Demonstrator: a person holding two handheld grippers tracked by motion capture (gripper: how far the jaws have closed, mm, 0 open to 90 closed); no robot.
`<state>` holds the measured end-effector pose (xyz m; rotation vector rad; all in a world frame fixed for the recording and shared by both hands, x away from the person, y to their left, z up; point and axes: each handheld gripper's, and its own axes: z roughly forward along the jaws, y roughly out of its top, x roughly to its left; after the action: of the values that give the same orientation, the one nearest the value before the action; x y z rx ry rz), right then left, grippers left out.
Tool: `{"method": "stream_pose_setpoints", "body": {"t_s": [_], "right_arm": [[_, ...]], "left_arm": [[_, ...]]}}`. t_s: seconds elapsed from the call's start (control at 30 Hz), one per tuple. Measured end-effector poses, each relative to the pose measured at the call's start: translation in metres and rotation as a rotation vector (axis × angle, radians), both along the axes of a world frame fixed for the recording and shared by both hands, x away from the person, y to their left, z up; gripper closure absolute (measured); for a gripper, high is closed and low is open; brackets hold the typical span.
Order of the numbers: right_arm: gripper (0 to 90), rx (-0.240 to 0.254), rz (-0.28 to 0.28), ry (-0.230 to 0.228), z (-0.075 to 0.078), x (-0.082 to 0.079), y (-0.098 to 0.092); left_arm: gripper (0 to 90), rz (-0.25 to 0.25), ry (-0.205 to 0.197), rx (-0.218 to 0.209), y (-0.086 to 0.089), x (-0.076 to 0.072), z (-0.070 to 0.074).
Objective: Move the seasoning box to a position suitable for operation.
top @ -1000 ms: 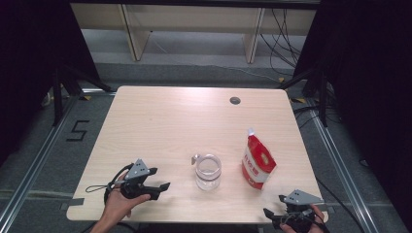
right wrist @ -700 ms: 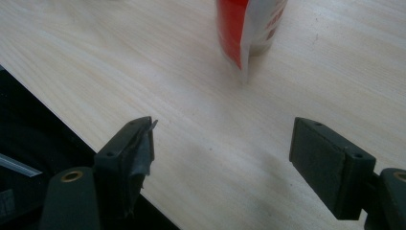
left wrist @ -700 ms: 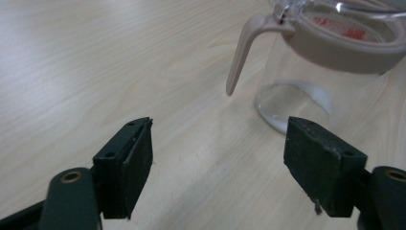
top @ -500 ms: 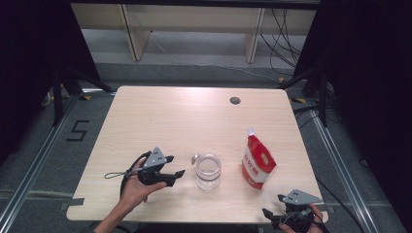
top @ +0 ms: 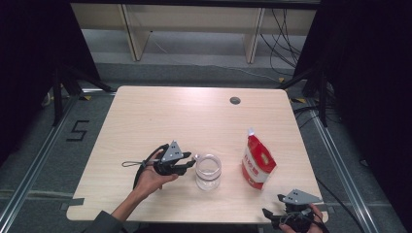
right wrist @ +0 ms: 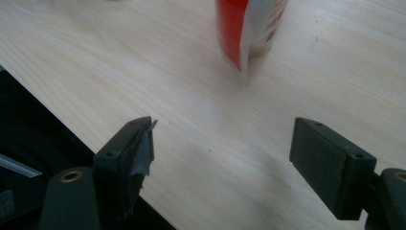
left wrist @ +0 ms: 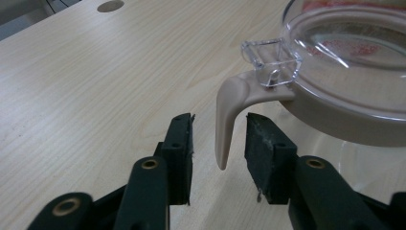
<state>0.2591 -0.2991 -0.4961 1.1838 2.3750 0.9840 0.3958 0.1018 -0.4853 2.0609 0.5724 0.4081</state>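
The left gripper (left wrist: 218,143), its jaws just closing but not yet touching, straddles the beige handle (left wrist: 229,115) of the glass jar (top: 208,171).

Wooden table (top: 160,116), glass jar (top: 208,172), red pouch (top: 257,162)

1 glass jar (top: 208,171), 1 red pouch (top: 257,162), 2 tongs (top: 190,165) (top: 268,216)

A pale wood-grain surface (top: 160,116) with rounded corners and a small dark round hole (top: 235,100) near its far edge stands on a grey floor (top: 43,160). Black curtains (top: 29,58) flank it; beyond stands a light wooden shelf frame (top: 131,34), with cables (top: 282,43) trailing beside it.
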Motion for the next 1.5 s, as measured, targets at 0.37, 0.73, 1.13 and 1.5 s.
{"method": "stream_pose_setpoints", "body": {"t_s": [0.37, 0.73, 1.13, 1.5], "right_arm": [[24.3, 0.02, -0.02, 0.028, -0.001, -0.002, 0.003], [24.3, 0.003, 0.001, 0.008, -0.001, 0.0, 0.001], [24.3, 0.006, -0.006, 0.016, 0.0, -0.001, 0.002], [24.3, 0.004, 0.005, 0.018, -0.001, 0.0, 0.003]], "left_arm": [[79.1, -0.022, -0.031, 0.032, -0.007, 0.003, -0.001], [82.0, 0.021, 0.01, -0.001, 0.0, -0.005, -0.002], [79.5, 0.048, 0.036, -0.02, 0.012, -0.031, -0.002], [76.4, 0.024, 0.085, -0.044, 0.019, -0.053, -0.002]]}}
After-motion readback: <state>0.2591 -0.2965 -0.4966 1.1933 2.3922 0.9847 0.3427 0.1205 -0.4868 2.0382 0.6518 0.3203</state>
